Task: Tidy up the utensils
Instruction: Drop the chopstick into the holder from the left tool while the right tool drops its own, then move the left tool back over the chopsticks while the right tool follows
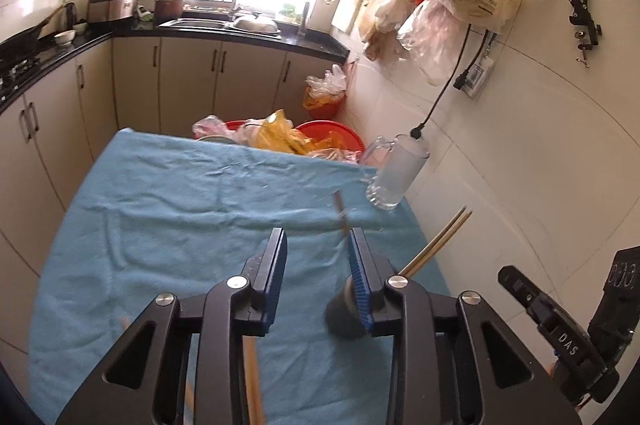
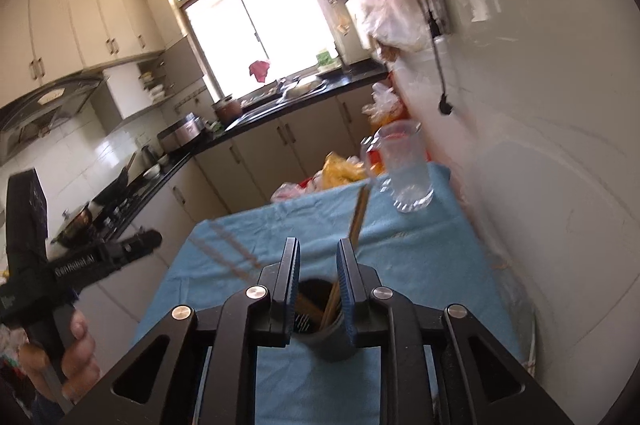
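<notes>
Chopsticks (image 2: 332, 303) stand in a dark cup (image 2: 326, 339) near the tabletop's (image 1: 168, 209) right edge; more lie loose on the cloth. Light, stiff and slippery, they likely want pinching mid-length. Both grippers, left (image 1: 318, 245) and right (image 2: 318, 255), have jaws spread, pinching nothing.

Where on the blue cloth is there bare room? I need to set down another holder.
The left and middle of the blue cloth are bare, as far as the far edge. The right side is crowded: the glass mug at the far corner by the wall, the dark holder with chopsticks nearer.
</notes>
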Tool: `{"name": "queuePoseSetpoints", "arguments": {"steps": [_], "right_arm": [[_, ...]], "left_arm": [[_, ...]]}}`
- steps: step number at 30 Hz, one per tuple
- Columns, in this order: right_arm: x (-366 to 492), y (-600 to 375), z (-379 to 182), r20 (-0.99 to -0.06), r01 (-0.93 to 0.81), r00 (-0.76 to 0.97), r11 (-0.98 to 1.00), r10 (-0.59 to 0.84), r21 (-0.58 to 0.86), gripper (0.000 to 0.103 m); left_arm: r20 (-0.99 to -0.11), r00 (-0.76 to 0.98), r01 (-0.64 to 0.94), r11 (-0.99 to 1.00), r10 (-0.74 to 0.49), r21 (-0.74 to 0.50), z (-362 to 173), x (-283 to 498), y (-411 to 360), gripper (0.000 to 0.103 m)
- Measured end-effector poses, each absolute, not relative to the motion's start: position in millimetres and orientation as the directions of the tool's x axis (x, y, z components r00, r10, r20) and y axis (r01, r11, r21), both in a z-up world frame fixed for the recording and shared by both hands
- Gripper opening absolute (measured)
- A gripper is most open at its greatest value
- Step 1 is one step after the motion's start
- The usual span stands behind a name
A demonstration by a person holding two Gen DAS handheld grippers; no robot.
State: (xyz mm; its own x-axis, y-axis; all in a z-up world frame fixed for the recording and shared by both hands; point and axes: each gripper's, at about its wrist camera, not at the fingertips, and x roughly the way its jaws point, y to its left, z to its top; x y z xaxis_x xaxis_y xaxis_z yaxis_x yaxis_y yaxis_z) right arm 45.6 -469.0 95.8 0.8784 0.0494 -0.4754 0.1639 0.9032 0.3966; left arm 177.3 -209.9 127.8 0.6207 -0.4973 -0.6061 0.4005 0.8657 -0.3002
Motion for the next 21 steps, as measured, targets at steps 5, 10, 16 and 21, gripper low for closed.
{"name": "queuePoseSetpoints", "arguments": {"steps": [5, 10, 16, 21], "right_arm": [[41.2, -431.9, 72.7, -0.519, 0.108, 0.845, 0.911, 0.127, 0.398, 0.022], [46.7, -393.7, 38.3, -0.583, 0.073, 0.790, 0.917, 0.187, 0.392, 0.022], [56.4, -359.0, -13.9, -0.674, 0.074, 0.703, 0.919, 0.227, 0.386, 0.022], [61.6, -349.8, -47.1, -0.713, 0.107, 0.673, 0.928, 0.197, 0.358, 0.022]], "left_arm": [[-0.639, 0.621, 0.342, 0.891, -0.453, -0.299, 104.0, 157.3, -165.0, 0.031], [-0.684, 0.597, 0.264, 0.908, -0.419, -0.325, 67.0, 144.7, -119.1, 0.031], [-0.744, 0.548, 0.157, 0.921, -0.382, -0.358, 16.3, 135.8, -73.2, 0.031], [-0.786, 0.478, 0.075, 0.910, -0.392, -0.408, -16.1, 142.5, -49.9, 0.031]]}}
